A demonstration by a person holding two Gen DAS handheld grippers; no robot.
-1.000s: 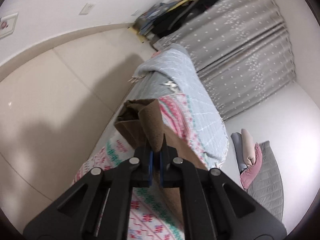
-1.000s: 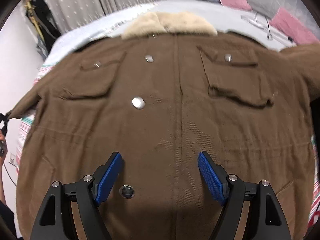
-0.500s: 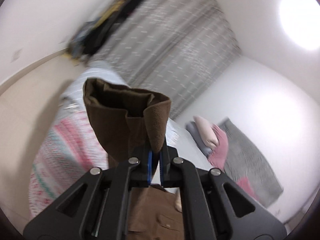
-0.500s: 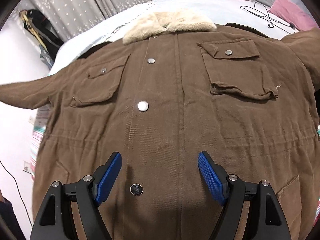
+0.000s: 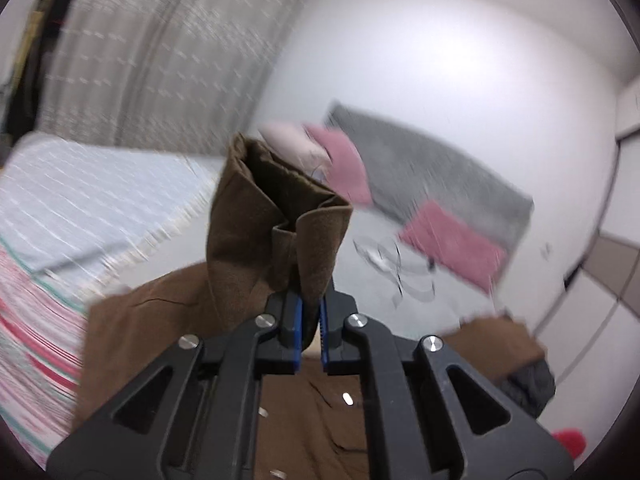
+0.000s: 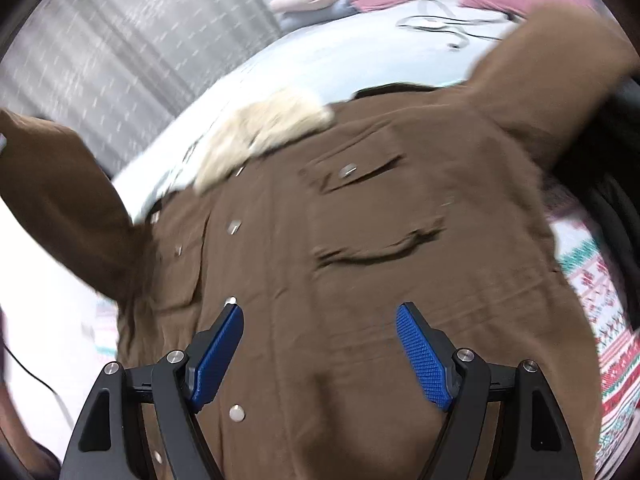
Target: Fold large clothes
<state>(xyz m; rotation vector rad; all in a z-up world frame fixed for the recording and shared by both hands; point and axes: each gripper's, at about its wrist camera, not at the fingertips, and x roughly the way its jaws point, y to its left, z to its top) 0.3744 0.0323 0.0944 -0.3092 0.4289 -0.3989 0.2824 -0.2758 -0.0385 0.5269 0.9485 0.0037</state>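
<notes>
A large brown jacket (image 6: 360,280) with a cream fleece collar (image 6: 260,136) and metal snaps lies front up on the bed. My left gripper (image 5: 310,320) is shut on the cuff of its sleeve (image 5: 280,216), which stands up in the air above the jacket body (image 5: 312,412). In the right wrist view that lifted sleeve (image 6: 60,200) rises at the left. My right gripper (image 6: 320,344) hovers open over the jacket's lower front, with nothing between its blue pads (image 6: 420,352). The other sleeve (image 6: 552,76) stretches out to the upper right.
The bed carries a pale blue quilt (image 5: 80,200) and a pink patterned blanket (image 5: 32,320). Pink pillows (image 5: 452,244) and a grey headboard (image 5: 420,168) lie beyond, with a loose cable (image 5: 388,264) on the sheet. Grey curtains (image 5: 140,60) hang at the left.
My left gripper has swung the sleeve cuff up and across from the bed's floor side to above the jacket body. My right gripper rolled and shifted slightly, staying open over the jacket.
</notes>
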